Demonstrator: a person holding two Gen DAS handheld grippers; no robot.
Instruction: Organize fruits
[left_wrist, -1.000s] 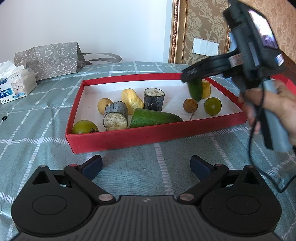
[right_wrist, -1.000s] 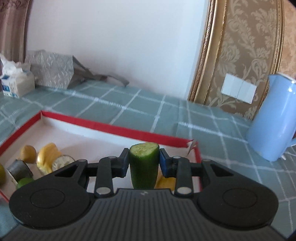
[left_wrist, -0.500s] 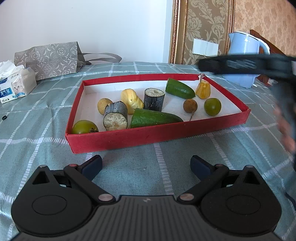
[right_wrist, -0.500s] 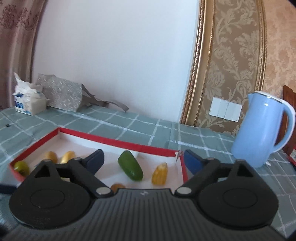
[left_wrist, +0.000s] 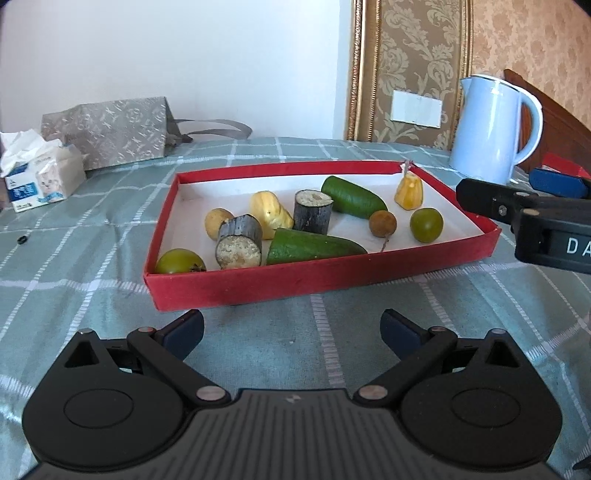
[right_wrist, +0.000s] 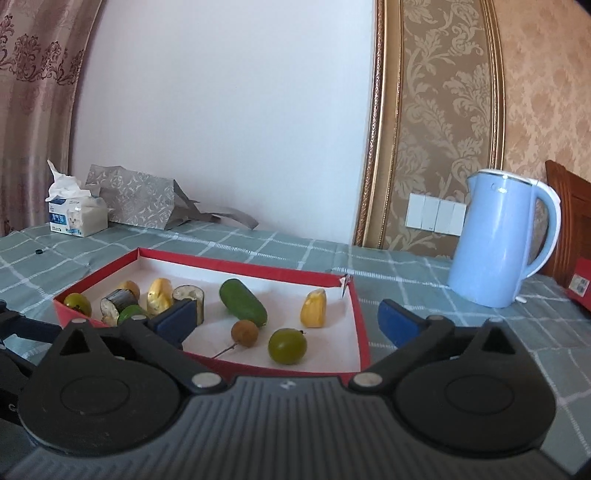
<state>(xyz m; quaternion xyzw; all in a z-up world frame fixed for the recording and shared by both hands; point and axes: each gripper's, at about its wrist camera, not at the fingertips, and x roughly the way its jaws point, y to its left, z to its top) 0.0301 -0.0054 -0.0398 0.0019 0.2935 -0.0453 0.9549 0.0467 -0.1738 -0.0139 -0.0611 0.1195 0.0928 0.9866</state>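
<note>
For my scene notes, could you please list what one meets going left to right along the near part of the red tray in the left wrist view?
Green round fruit → dark cut sugarcane piece with pale face → cut green cucumber half → small brown longan with stem → second green round fruit.

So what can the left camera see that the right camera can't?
Only the left wrist view shows the other gripper, the right gripper, open at its edge, and the whole front cucumber piece.

Only the right wrist view shows the pink curtain, plus the brown chair.

Both show the red tray, the blue kettle, the tissue box and the grey bag. The left gripper is open too.
</note>
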